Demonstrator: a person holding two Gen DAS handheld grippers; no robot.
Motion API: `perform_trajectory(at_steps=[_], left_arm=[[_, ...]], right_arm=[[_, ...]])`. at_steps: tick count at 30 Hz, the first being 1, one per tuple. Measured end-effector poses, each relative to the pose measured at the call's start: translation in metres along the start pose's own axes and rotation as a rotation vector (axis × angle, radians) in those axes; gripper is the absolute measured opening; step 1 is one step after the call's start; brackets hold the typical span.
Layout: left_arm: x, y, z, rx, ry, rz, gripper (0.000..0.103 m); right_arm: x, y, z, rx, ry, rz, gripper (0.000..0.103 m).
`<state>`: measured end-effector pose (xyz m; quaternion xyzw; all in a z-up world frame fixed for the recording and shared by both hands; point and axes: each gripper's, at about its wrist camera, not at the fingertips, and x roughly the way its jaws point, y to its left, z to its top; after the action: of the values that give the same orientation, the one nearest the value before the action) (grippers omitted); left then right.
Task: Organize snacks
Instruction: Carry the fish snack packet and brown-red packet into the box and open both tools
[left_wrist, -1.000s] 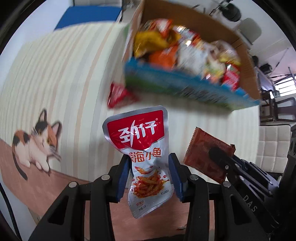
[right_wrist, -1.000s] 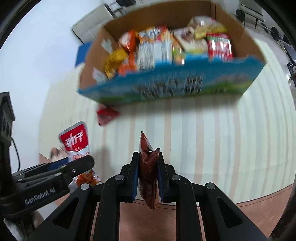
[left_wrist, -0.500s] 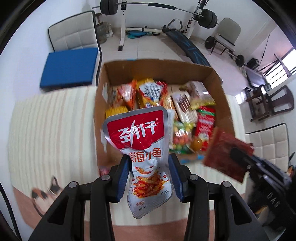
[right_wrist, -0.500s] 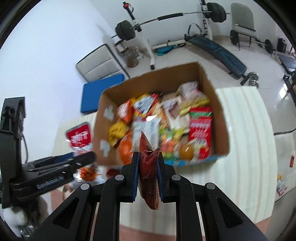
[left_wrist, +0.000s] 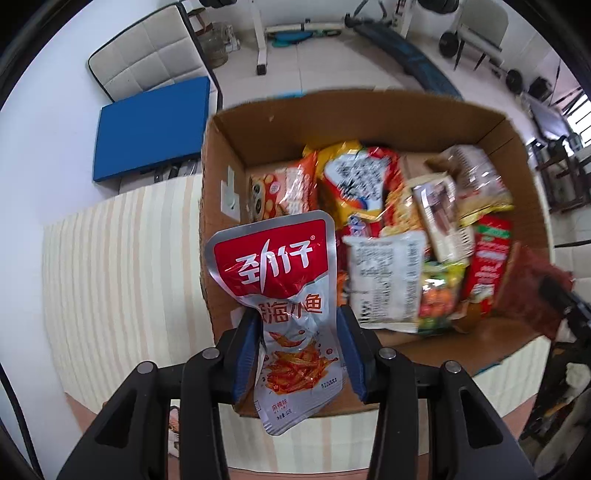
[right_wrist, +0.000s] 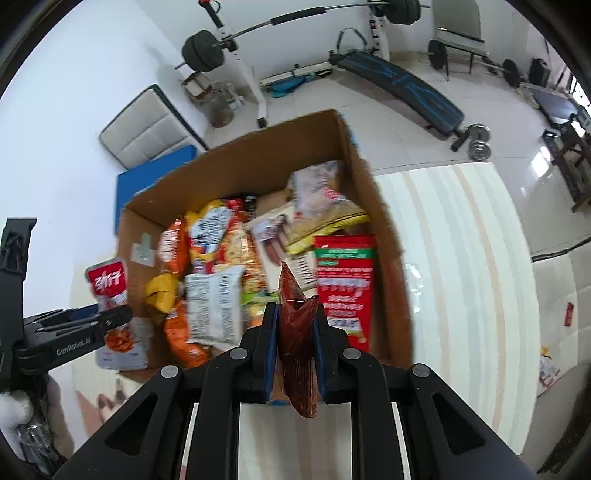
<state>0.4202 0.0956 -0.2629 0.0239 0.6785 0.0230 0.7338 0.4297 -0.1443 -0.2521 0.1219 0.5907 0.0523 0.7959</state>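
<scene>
Cardboard box (left_wrist: 258, 122) sits open-topped on a striped tablecloth (left_wrist: 122, 258), serving as landmark for all else; one box only, crowded with snack packets lying at mixed angles, their number uncertain because they overlap and blur; among them a red-and-green packet (right_wrist: 345, 280) lies along the box's right wall, long axis running from the near edge toward the far one, and a white printed packet (left_wrist: 388, 280) lies near the box's middle.

Left gripper (left_wrist: 299, 350) points steeply down over the box's near-left corner, clenched on one silver-and-red fish snack pouch (left_wrist: 284, 295); the pouch's long axis runs along the fingers, red top end pointing away from the gripper toward the box's interior, bottom end hanging back below the blue pads (left_wrist: 247, 350).

Right gripper (right_wrist: 295, 343) tilts down above the box's near edge, toward its right side, clamped on one dark brown-red packet (right_wrist: 297, 332); seen edge-on, the packet stands upright between the pads, its long axis along the fingers, pointed tip toward the box's contents.
</scene>
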Motion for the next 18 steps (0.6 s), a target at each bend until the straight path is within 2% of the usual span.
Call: perform_trajectory(at_steps=[6,10,12,13,17,18], left_arm=[[0.023,0.004,-0.004,-0.014,0.052,0.015,0.041],[0.026,0.006,-0.006,-0.026,0.070,0.024,0.043],[0.026,0.008,-0.005,-0.039,0.075,0.016,0.044],[0.025,0.008,-0.004,-0.041,0.075,0.010,0.044],[0.017,0.014,-0.004,-0.061,0.070,-0.019,0.046],[0.014,0.016,-0.003,-0.065,0.064,-0.028,0.051]], right_arm=[[0.015,-0.015,-0.002,0.021,0.022,-0.074,0.020],[0.021,-0.025,-0.004,0.056,0.052,-0.101,0.027],[0.019,-0.027,-0.004,0.067,0.056,-0.121,0.053],[0.018,-0.029,-0.004,0.076,0.062,-0.118,0.060],[0.011,-0.025,-0.002,0.082,0.054,-0.115,0.065],[0.008,-0.023,-0.002,0.081,0.047,-0.108,0.068]])
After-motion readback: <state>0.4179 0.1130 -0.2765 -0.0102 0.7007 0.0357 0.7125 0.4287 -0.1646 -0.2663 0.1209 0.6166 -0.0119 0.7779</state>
